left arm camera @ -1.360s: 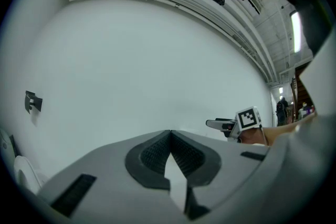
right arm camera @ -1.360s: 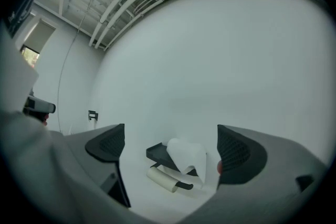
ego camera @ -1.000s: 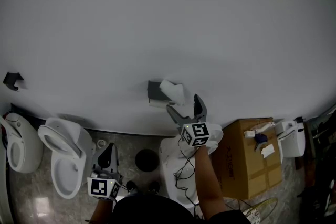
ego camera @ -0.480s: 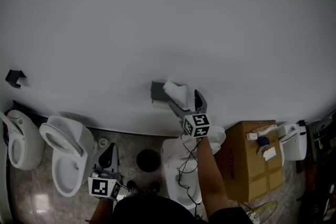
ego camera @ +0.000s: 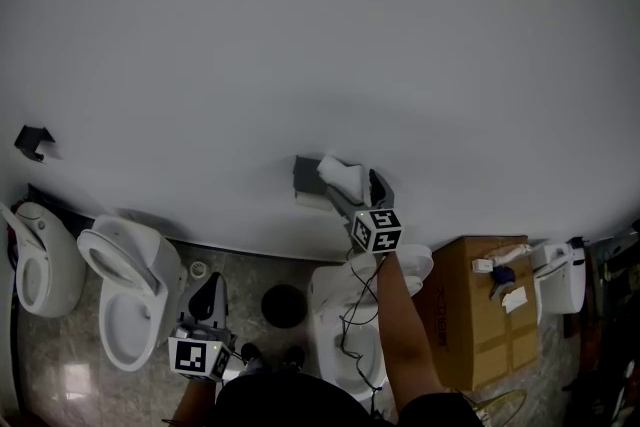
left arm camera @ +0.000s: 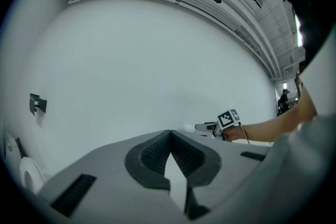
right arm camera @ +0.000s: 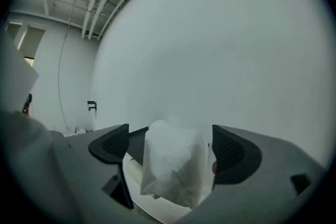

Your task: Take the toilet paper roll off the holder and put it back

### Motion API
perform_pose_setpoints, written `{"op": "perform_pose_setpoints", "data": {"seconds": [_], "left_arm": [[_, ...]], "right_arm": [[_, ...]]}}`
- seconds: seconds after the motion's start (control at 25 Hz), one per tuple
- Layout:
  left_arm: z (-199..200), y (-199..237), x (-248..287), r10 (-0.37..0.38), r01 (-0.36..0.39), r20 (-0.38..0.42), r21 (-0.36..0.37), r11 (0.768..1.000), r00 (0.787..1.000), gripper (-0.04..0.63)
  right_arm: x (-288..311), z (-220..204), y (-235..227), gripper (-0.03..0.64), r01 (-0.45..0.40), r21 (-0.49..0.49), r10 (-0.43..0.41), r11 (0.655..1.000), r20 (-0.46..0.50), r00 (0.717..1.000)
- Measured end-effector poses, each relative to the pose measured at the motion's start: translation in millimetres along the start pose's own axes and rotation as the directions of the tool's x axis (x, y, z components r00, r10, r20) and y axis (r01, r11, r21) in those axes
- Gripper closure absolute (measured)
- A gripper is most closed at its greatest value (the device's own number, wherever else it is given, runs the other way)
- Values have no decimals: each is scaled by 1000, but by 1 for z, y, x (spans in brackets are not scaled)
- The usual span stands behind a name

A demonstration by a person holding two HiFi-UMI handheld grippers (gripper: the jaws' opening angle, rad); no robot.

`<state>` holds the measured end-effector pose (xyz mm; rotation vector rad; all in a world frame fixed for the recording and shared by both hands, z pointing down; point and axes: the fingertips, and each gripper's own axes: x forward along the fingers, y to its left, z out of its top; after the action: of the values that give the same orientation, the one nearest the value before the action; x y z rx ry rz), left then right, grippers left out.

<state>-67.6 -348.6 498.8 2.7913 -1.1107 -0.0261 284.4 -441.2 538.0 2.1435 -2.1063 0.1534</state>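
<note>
Straddles the toilet paper roll (right arm camera: 176, 168) on its wall holder (ego camera: 305, 173) with the right gripper (ego camera: 356, 183), jaws wide, just closing in, pads not yet pressing, likely lined up to lift it off. Holds the left gripper (left arm camera: 169, 152) shut, empty, low, clear of the reach.

The wall (ego camera: 320, 35) is bare above and to both sides of the holder (ego camera: 306, 173), which backs the toilet paper roll (ego camera: 342, 177) on its left. Lower down the way is crowded: two toilets (ego camera: 130, 290) at left, a white fixture (ego camera: 335, 315) under the roll and a cardboard box (ego camera: 478, 310) at right. A dark bracket (ego camera: 33, 141) juts out far left.
</note>
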Motion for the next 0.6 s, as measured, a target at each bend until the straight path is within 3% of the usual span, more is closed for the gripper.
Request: {"op": "perform_pose_setpoints", "data": {"seconds": [0.6], "left_arm": [[0,4,-4,22,-22,0,6,1000,1000,592]], "right_arm": [[16,-19,2,264,-37,-20,35,999,-104,994]]}}
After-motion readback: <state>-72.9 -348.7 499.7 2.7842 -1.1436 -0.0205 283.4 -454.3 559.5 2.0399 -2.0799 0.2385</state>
